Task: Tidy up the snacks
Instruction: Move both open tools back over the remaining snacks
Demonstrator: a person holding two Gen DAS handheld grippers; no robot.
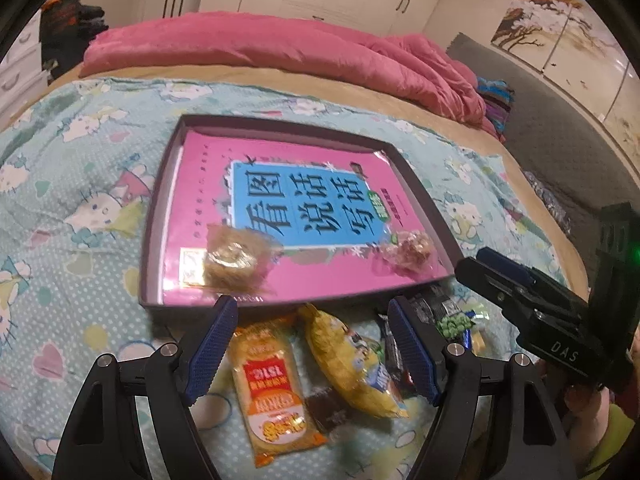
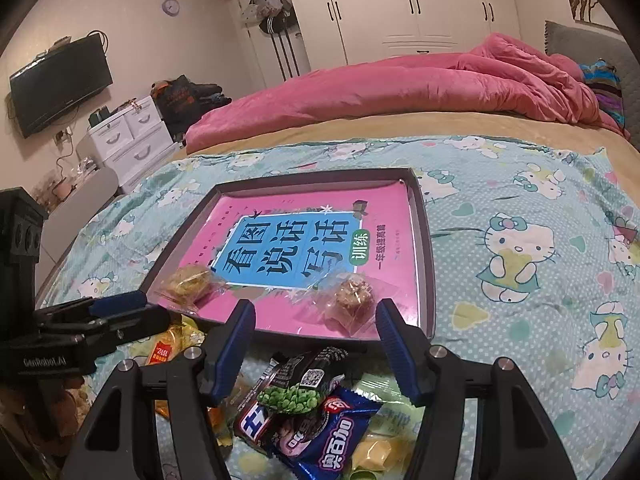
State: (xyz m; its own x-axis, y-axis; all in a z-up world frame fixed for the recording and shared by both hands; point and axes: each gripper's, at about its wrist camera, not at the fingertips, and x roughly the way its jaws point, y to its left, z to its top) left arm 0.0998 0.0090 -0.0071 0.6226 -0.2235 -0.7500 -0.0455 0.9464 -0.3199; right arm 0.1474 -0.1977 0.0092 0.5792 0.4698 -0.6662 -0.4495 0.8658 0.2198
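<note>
A dark shallow tray (image 1: 149, 248) (image 2: 426, 256) lies on the bed with a pink book (image 1: 320, 280) (image 2: 396, 240) inside it. Two clear-wrapped cakes rest on the book: a brown one (image 1: 236, 260) (image 2: 188, 280) and a paler one (image 1: 408, 250) (image 2: 352, 300). My left gripper (image 1: 314, 344) (image 2: 150, 308) is open above an orange packet (image 1: 276, 392) and a yellow packet (image 1: 352, 364). My right gripper (image 2: 316, 340) (image 1: 476, 262) is open with nothing between its pads, over a green pea packet (image 2: 304, 384) and a blue biscuit packet (image 2: 324, 440).
Loose snack packets are piled on the cartoon-print sheet (image 2: 520, 248) in front of the tray's near edge. A pink quilt (image 1: 280, 52) is heaped at the far side of the bed. White drawers (image 2: 132, 140) stand to the left of the bed.
</note>
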